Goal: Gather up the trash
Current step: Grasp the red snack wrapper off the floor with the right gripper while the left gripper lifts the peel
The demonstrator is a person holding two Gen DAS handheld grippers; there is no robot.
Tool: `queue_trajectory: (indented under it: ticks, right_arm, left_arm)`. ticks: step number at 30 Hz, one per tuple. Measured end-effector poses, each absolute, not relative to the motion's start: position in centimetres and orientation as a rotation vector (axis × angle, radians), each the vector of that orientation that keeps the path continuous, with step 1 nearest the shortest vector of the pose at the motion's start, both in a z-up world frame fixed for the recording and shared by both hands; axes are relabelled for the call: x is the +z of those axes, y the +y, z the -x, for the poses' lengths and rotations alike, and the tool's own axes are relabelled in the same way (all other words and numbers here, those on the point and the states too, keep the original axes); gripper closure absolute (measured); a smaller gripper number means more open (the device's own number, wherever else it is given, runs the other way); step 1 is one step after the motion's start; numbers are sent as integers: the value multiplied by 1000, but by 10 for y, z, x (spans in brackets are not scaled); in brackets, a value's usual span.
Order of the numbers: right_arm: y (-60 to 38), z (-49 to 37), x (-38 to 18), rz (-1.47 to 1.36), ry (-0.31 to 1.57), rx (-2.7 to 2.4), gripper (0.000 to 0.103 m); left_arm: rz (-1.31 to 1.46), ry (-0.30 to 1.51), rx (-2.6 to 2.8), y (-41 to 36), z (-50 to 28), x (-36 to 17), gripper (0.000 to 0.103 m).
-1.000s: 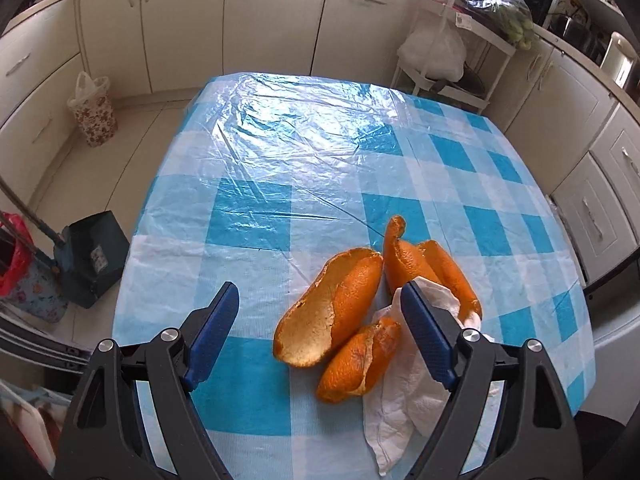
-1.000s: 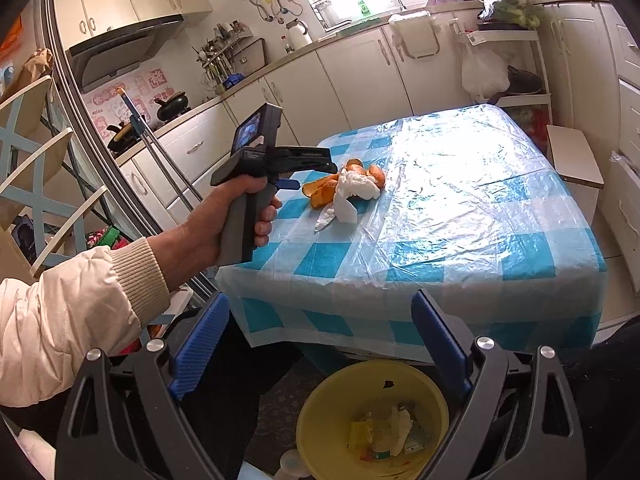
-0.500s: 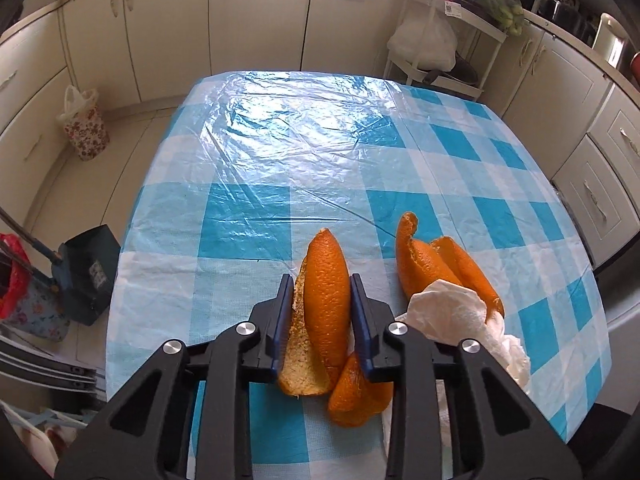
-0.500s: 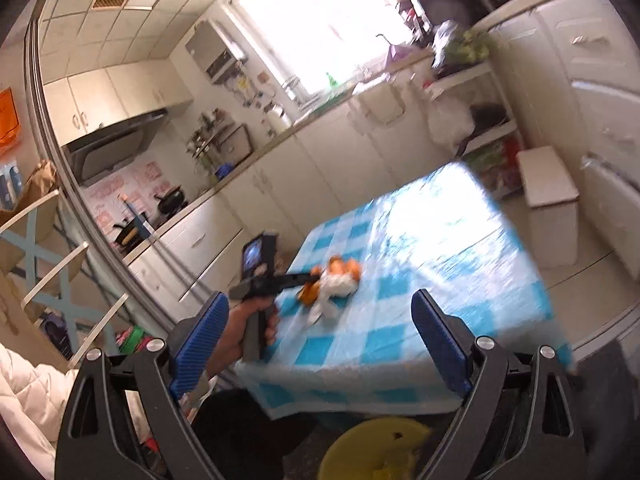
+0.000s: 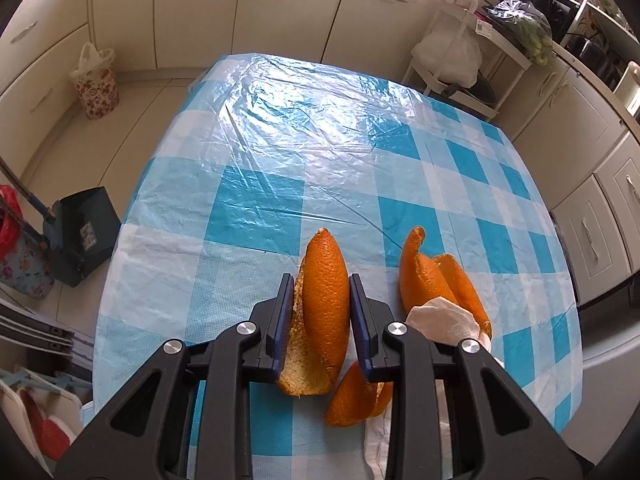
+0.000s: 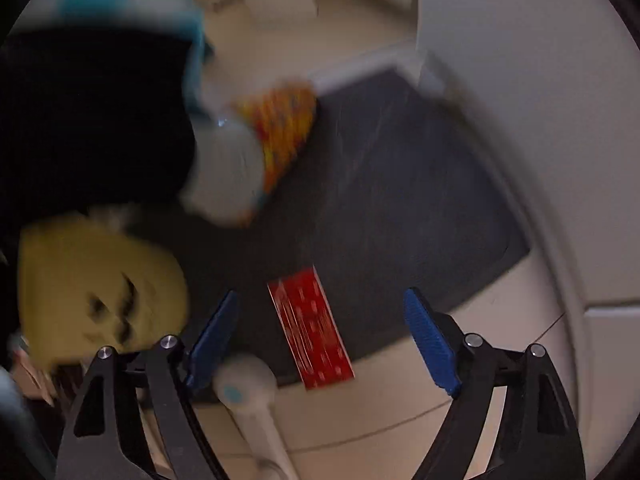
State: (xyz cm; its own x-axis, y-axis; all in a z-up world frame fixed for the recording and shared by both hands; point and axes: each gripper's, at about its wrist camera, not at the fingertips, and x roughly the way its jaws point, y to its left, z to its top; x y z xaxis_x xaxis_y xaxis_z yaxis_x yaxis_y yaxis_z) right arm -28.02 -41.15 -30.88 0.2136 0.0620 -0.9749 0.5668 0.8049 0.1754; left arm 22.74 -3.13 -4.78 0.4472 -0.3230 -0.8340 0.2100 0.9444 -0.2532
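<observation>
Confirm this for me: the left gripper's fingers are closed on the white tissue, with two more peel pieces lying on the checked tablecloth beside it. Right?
Not quite. The left gripper is closed on a large orange peel, not the white tissue, which lies untouched to its right. The left wrist view shows this. The other peel pieces do lie on the checked tablecloth.

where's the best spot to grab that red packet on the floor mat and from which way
Across its narrow width, near the middle, coming straight down. The red packet lies flat on the dark mat as a long thin strip, already between the closing jaws of the right tool, which touch nothing.
</observation>
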Motion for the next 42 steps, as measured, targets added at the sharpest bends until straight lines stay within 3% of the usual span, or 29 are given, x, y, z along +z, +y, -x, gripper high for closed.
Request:
queue_trajectory:
  ticks: [8,17,20,23,25,32,42]
  right_arm:
    - [-371,248,-411,-457,1491,-317,22]
    - [-347,245,-449,-310,1558,-284,19]
    - [-349,250,-443,-292,1545,-299,37]
    - [-353,255,-439,-301,1547,-310,63]
    - [-353,253,-438,-310,1571,-304,99]
    - [-378,254,-404,-511,1500,-320,100]
    - [-444,238,-235,-543,1104,-406,100]
  left_arm:
    - [45,1055,-279,-47,-222,-45,72]
    - [4,1060,-266,-59,-220,-44,65]
    - [10,1057,-265,-59,-220,-43,65]
    - [22,1051,-264,-58,-219,-43,65]
    - [25,1049,-264,-58,-219,-43,65]
    - [72,1050,-295,-48,-217,-41,85]
    - [260,960,-364,3,-185,-10,87]
